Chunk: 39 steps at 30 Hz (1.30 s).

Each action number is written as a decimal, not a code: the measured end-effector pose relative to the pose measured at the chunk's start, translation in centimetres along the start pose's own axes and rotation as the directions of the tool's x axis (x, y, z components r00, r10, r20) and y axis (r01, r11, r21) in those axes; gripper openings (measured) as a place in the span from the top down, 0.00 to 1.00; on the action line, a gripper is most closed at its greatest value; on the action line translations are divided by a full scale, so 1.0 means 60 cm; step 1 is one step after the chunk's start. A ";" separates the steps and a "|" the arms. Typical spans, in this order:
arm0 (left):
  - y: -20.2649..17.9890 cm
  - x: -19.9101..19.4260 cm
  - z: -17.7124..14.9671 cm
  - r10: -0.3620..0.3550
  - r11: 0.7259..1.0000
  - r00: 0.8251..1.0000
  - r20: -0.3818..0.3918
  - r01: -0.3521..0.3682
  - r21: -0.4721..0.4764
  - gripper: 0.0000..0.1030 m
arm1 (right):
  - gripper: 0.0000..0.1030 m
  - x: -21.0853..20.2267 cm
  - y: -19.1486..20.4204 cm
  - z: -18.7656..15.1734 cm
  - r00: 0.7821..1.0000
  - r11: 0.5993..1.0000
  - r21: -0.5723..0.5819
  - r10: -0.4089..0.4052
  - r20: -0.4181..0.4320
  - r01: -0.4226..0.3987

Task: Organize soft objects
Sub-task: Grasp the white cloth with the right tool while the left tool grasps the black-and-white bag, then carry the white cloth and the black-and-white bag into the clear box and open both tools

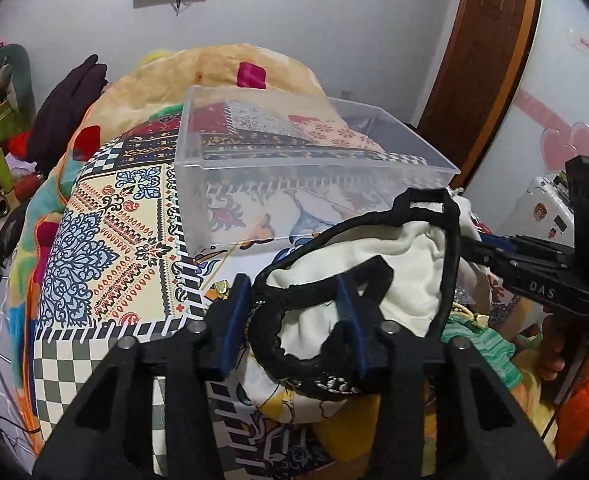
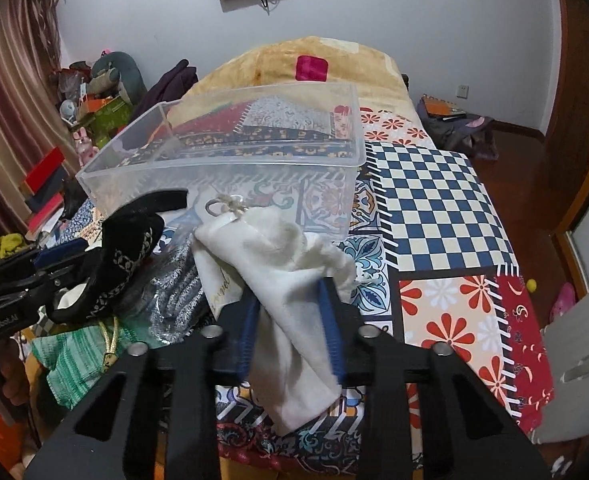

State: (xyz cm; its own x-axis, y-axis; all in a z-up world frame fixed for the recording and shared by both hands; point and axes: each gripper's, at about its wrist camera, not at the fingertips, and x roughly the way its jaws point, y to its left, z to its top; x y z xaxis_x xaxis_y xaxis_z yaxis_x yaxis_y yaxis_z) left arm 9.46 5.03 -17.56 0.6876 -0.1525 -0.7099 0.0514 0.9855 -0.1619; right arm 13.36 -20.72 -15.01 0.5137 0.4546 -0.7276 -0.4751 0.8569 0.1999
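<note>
A clear plastic box [image 1: 294, 184] [image 2: 222, 184] stands on the patchwork bed, just beyond both grippers. My left gripper [image 1: 294, 320] is shut on the rim of a black embroidered pouch with white lining [image 1: 374, 280]. In the right wrist view that pouch [image 2: 134, 236] hangs from the left gripper [image 2: 74, 268] at the left. My right gripper [image 2: 290, 328] is shut on a white drawstring pouch [image 2: 278, 264], whose lower end droops below the pads. In the left wrist view the right gripper [image 1: 470, 248] comes in from the right, its tips hidden behind the black pouch.
A green knitted cloth [image 2: 74, 356] and a silver glittery fabric [image 2: 174, 288] lie in a pile under the grippers. A fleece blanket [image 2: 314, 56] is heaped at the bed's far end. Clutter [image 2: 94, 100] fills the left side, and wooden floor [image 2: 534, 184] shows on the right.
</note>
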 end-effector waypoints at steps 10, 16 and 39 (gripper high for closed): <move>-0.002 -0.022 0.008 0.015 1.000 0.999 0.043 -0.015 -0.010 0.85 | 0.90 -0.031 0.004 0.011 0.997 1.000 0.003 0.010 0.073 -0.010; -0.003 -0.064 0.027 0.004 1.000 0.994 0.111 0.000 -0.030 0.87 | 0.90 -0.066 0.013 0.026 0.990 1.000 0.003 0.011 0.143 -0.011; 0.016 -0.117 0.163 0.099 0.994 0.941 0.324 -0.078 -0.076 0.87 | 0.90 -0.093 0.024 0.119 0.952 1.000 -0.003 -0.014 0.306 0.016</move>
State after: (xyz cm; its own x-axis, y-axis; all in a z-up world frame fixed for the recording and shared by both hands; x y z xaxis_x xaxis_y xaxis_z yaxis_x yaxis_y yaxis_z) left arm 11.78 7.77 -6.01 0.8868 -0.0217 -0.4617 -0.0579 0.9858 -0.1576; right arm 14.91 -20.31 -5.95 0.7141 0.4950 -0.4950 -0.4693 0.8632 0.1860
